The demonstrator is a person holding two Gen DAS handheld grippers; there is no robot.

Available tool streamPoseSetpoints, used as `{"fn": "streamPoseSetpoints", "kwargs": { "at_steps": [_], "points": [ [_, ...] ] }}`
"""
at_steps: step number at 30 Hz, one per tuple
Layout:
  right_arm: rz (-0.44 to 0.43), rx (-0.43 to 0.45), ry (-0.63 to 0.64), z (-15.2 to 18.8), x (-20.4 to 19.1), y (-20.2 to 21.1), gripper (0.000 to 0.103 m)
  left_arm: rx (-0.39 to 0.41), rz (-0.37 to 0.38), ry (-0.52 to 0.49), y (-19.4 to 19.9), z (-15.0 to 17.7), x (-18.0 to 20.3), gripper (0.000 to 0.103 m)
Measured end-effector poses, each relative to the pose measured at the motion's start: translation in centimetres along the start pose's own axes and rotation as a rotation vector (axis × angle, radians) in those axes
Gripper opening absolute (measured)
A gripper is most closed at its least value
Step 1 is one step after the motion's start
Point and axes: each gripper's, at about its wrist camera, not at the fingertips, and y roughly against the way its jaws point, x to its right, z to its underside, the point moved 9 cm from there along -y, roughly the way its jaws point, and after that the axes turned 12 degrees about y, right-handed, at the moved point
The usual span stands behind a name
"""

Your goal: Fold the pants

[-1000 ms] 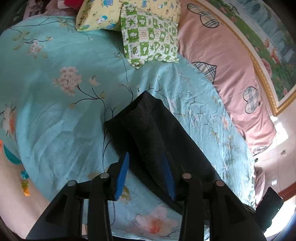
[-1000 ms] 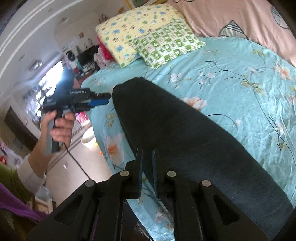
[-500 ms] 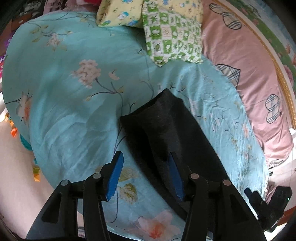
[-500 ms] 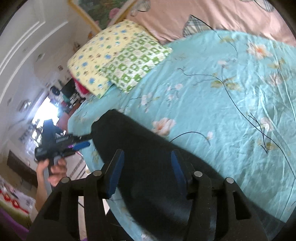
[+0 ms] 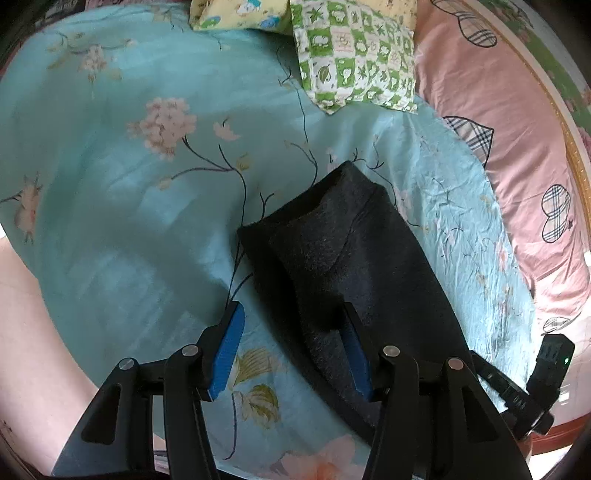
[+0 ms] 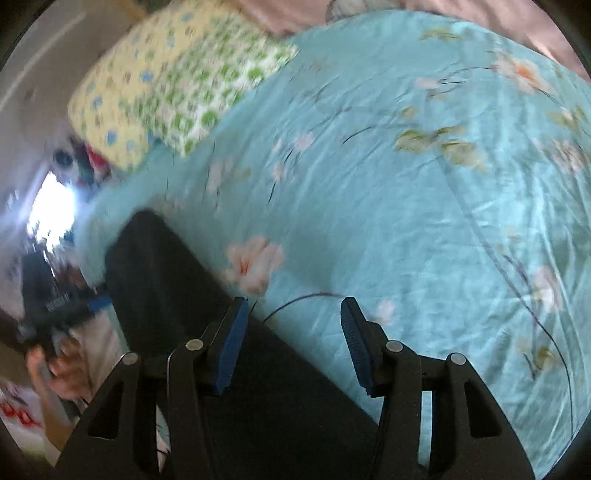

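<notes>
Dark, nearly black pants lie folded lengthwise in a long strip on a bed covered with a turquoise floral sheet. In the left wrist view the strip runs from the lower right up toward the middle, where one end lies with a second layer doubled over it.

The left gripper points steeply down over this end with its blue-padded jaws spread. The right pad sits over the fabric and the left pad over bare sheet beside the pants' edge. Neither pad pinches the cloth.

The right wrist view is blurred. The right gripper also has its jaws spread apart, with nothing between them but sheet and the edge of the pants. The dark strip passes under its left finger and stretches away to the upper left, toward the bed's edge. There, at the far left, a hand holds the other gripper's handle.

At the head of the bed lie a green-and-white checked pillow and a yellow pillow with blue figures, the checked one overlapping the yellow. A pink sheet with plaid hearts covers the bed's far side.
</notes>
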Motion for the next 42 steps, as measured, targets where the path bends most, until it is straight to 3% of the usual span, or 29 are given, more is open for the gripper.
{"fn": "streamPoseSetpoints", "kwargs": {
  "at_steps": [9,15,17,21,23,24,29,33,36,37,38,42],
  "points": [
    [-0.062,-0.068,0.126,1.2,-3.8,-1.9,0.053,-0.023,0.019,-0.018,-1.6,-0.1,0.2,0.053],
    [-0.109,-0.088,0.135,0.7,-4.2,-3.2,0.051,-0.01,0.017,-0.047,-2.7,-0.6,1.0,0.052],
    [-0.129,-0.091,0.136,0.7,-4.3,-3.0,0.049,0.002,0.015,-0.069,-2.8,-0.7,1.2,0.045],
    [-0.305,-0.056,-0.089,1.3,-2.1,-2.3,0.048,-0.003,0.061,-0.109,-3.1,-0.4,2.0,0.024],
    [-0.369,-0.048,-0.207,1.3,-0.7,-2.7,0.04,0.001,0.071,-0.125,-3.0,-0.4,2.2,0.018],
    [-0.371,-0.046,-0.208,1.2,-0.6,-2.9,0.038,0.005,0.075,-0.136,-2.9,-0.3,2.4,0.015],
    [-0.217,-0.054,-0.008,1.2,-2.8,-2.0,0.022,0.044,0.147,-0.152,0.7,-0.1,3.5,0.012],
    [0.179,0.11,0.322,-2.2,-4.8,3.9,0.019,0.111,0.285,-0.179,5.9,0.4,5.1,0.011],
    [0.363,0.203,0.449,-4.3,-5.7,6.1,0.016,0.16,0.278,-0.26,7.0,1.0,6.2,0.011],
    [0.418,0.217,0.478,-4.6,-5.6,6.1,0.006,0.175,0.252,-0.284,6.6,0.9,6.3,0.01],
    [0.455,0.218,0.497,-4.8,-5.6,5.5,0.006,0.177,0.23,-0.288,6.2,0.6,6.2,0.01],
    [0.401,0.168,0.42,-4.0,-5.0,2.1,0.006,0.134,0.213,-0.282,2.8,-1.1,4.5,0.01]
  ]
}}
